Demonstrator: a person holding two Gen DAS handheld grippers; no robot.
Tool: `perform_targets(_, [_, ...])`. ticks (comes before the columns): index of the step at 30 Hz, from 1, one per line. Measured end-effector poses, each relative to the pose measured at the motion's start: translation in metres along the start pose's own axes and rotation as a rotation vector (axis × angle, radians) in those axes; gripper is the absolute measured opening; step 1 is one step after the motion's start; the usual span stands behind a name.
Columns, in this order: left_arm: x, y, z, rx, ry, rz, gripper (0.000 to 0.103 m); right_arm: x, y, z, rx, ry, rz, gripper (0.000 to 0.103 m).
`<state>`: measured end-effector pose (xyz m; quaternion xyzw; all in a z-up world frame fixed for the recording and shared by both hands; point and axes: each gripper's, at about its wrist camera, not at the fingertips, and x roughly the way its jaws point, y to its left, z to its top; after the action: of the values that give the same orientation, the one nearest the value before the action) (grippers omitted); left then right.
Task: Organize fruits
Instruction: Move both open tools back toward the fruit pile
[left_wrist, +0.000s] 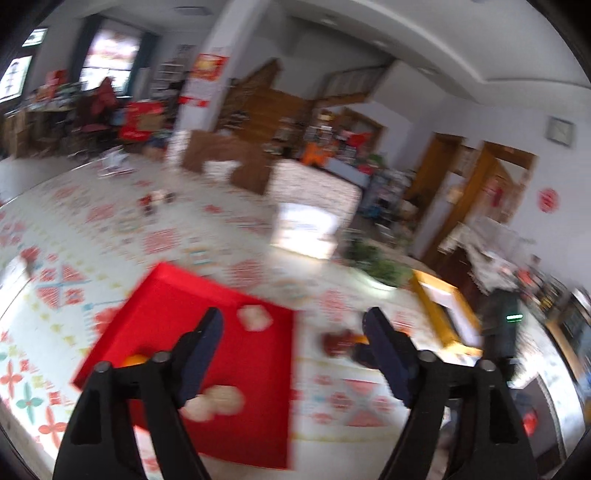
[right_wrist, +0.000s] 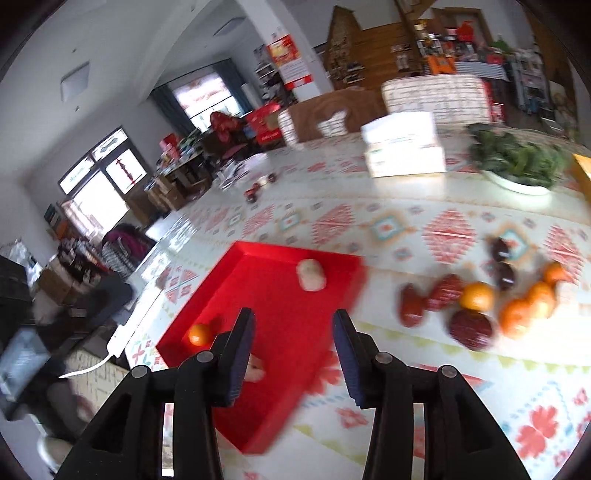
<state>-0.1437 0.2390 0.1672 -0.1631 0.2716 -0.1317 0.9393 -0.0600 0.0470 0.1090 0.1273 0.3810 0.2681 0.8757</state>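
A red tray (left_wrist: 229, 417) (right_wrist: 266, 413) lies on the patterned tablecloth. It holds pale round fruits (left_wrist: 254, 317) (right_wrist: 311, 274) and one orange (right_wrist: 200, 334). A pile of oranges (right_wrist: 476, 295) and dark red fruits (right_wrist: 471, 326) lies on the cloth to the right of the tray; a dark red fruit (left_wrist: 336, 342) shows in the left wrist view too. My left gripper (left_wrist: 293, 328) is open and empty above the tray's right edge. My right gripper (right_wrist: 293, 328) is open and empty above the tray. Both views are blurred.
A white dish of green leaves (right_wrist: 517, 162) (left_wrist: 380, 267) and a white box (right_wrist: 404, 147) (left_wrist: 304, 230) stand at the far side of the table. A yellow-framed box (left_wrist: 443, 314) sits to the right. Small dark items (right_wrist: 258, 186) lie far back.
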Motion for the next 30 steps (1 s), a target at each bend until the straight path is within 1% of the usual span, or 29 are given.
perform_targets(3, [-0.004, -0.05, 0.009, 0.066, 0.054, -0.142, 0.086, -0.021, -0.024, -0.005, 0.035, -0.018, -0.045, 0.048])
perform_targets(4, [-0.01, -0.08, 0.012, 0.129, 0.068, -0.196, 0.086, -0.027, -0.031, -0.007, 0.046, -0.022, -0.055, 0.048])
perform_targets(5, [-0.015, -0.1, 0.013, 0.173, 0.073, -0.22, 0.088, -0.035, -0.04, -0.01, 0.062, -0.027, -0.069, 0.048])
perform_targets(6, [-0.024, -0.128, 0.014, 0.235, 0.08, -0.247, 0.091, -0.041, -0.047, -0.012, 0.074, -0.03, -0.078, 0.048])
perform_targets(7, [-0.03, -0.145, 0.013, 0.268, 0.085, -0.262, 0.093, -0.048, -0.055, -0.015, 0.086, -0.035, -0.087, 0.048])
perform_targets(8, [-0.041, -0.172, 0.013, 0.32, 0.096, -0.289, 0.093, -0.056, -0.064, -0.018, 0.103, -0.042, -0.096, 0.048])
perform_targets(10, [-0.06, -0.216, 0.01, 0.394, 0.123, -0.344, 0.095, -0.069, -0.077, -0.022, 0.128, -0.055, -0.108, 0.048])
perform_targets(12, [-0.069, -0.246, 0.006, 0.437, 0.16, -0.391, 0.097, -0.084, -0.093, -0.027, 0.155, -0.074, -0.117, 0.048])
perform_targets(13, [-0.073, -0.266, 0.003, 0.462, 0.192, -0.42, 0.097, -0.09, -0.101, -0.03, 0.169, -0.08, -0.124, 0.048])
perform_targets(16, [-0.07, -0.298, -0.009, 0.494, 0.262, -0.463, 0.097, -0.103, -0.127, -0.037, 0.21, -0.081, -0.151, 0.048])
perform_targets(18, [-0.06, -0.306, -0.018, 0.495, 0.311, -0.475, 0.097, -0.109, -0.143, -0.04, 0.24, -0.08, -0.16, 0.048])
perform_targets(20, [-0.042, -0.31, -0.023, 0.458, 0.381, -0.461, 0.097, -0.116, -0.159, -0.041, 0.269, -0.09, -0.164, 0.048])
perform_targets(22, [-0.028, -0.315, -0.029, 0.442, 0.426, -0.444, 0.097, -0.122, -0.169, -0.044, 0.293, -0.105, -0.167, 0.048])
perform_targets(24, [-0.024, -0.315, -0.036, 0.462, 0.433, -0.453, 0.097, -0.128, -0.178, -0.047, 0.309, -0.118, -0.169, 0.048])
perform_targets(25, [-0.02, -0.309, -0.037, 0.471, 0.423, -0.46, 0.097, -0.13, -0.183, -0.048, 0.318, -0.121, -0.169, 0.048])
perform_targets(26, [-0.014, -0.303, -0.036, 0.457, 0.414, -0.458, 0.097, -0.132, -0.188, -0.05, 0.325, -0.123, -0.171, 0.048])
perform_targets(28, [0.005, -0.28, -0.03, 0.393, 0.407, -0.45, 0.097, -0.134, -0.196, -0.051, 0.338, -0.127, -0.174, 0.048])
perform_targets(30, [0.035, -0.245, -0.022, 0.304, 0.401, -0.4, 0.097, -0.138, -0.206, -0.053, 0.351, -0.135, -0.181, 0.048])
